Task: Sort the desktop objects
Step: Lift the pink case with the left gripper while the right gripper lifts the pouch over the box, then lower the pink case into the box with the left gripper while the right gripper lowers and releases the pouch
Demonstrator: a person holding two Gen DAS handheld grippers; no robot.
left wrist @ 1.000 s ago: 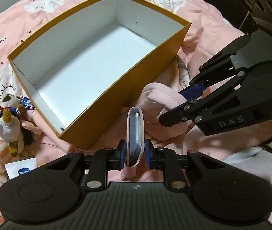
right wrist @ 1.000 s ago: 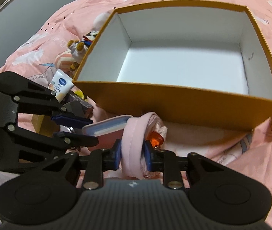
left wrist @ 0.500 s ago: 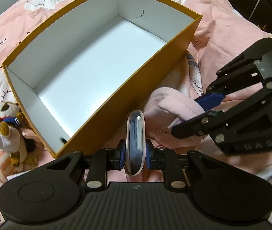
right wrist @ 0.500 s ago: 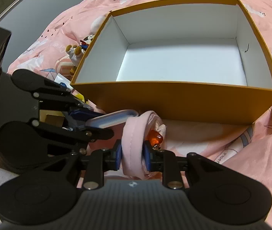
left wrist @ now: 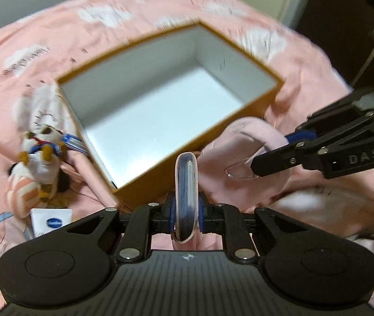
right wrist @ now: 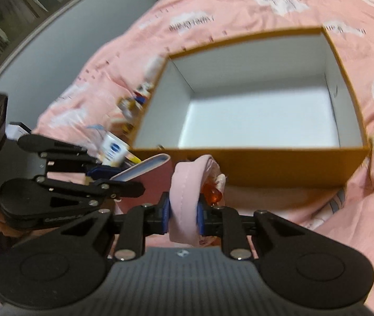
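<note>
Left wrist view, lower left of frame: a plush toy [left wrist: 39, 158] lies on the bed beside the orange box [left wrist: 144, 184]. At centre my left claw [left wrist: 186, 212] is clenched on a clear-edged case [left wrist: 185, 184]. At right, my right claw [right wrist: 183, 214] keeps closing, pads pressing a pink pouch [right wrist: 184, 192].

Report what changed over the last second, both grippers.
Both grippers rose with the load: the box now looks smaller and lower. The left gripper kept its clamp on the clear-edged case; the right gripper is closing on the pink fabric. Box still empty.
</note>
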